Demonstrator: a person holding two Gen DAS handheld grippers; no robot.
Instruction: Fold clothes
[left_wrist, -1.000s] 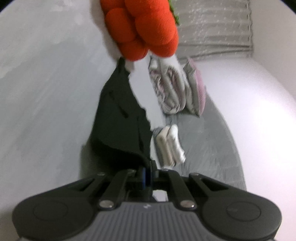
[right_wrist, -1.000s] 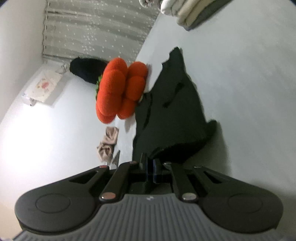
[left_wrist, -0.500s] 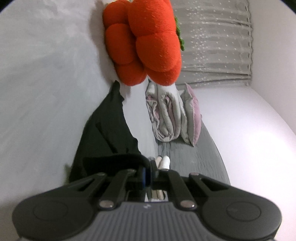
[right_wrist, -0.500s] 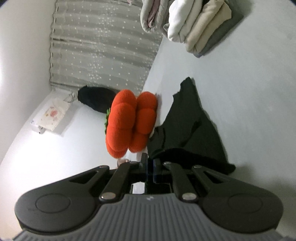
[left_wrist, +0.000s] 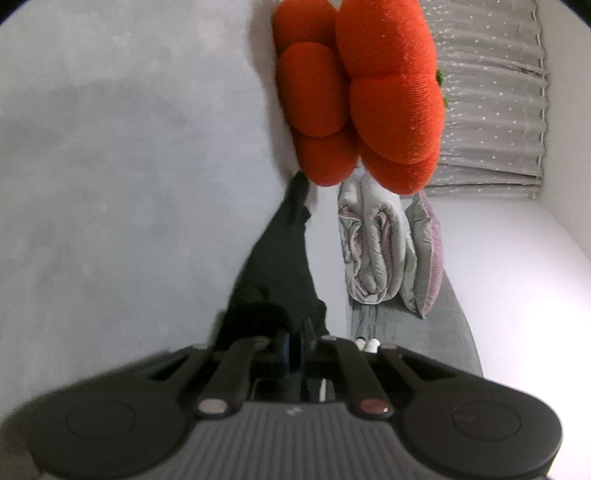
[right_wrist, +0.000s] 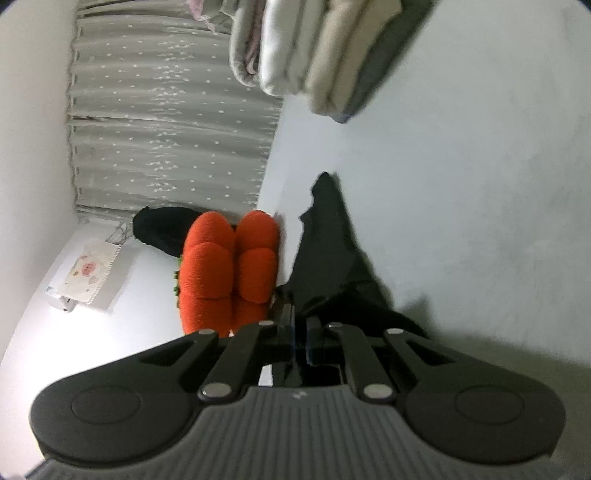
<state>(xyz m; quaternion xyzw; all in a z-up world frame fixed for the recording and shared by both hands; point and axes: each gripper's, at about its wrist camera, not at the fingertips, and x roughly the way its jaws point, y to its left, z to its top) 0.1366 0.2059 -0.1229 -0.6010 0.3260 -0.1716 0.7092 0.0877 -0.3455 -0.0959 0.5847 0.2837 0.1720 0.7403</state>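
An orange segmented plush cushion (left_wrist: 373, 92) sits beside a rolled grey quilt (left_wrist: 373, 251), before a star-dotted grey curtain (right_wrist: 166, 122).

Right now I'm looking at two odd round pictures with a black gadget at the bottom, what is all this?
Each picture comes from a fisheye camera on a handheld two-finger tool; a person holds one in each hand, so there is no robot. The black shape at the bottom is the tool itself. The left tool is pinched shut on a black garment that stretches over a pale grey bed surface. The right tool has the same garment between its fingers, and its jaws are just opening. Also visible: an orange plush cushion, rolled bedding, folded laundry and a curtain.
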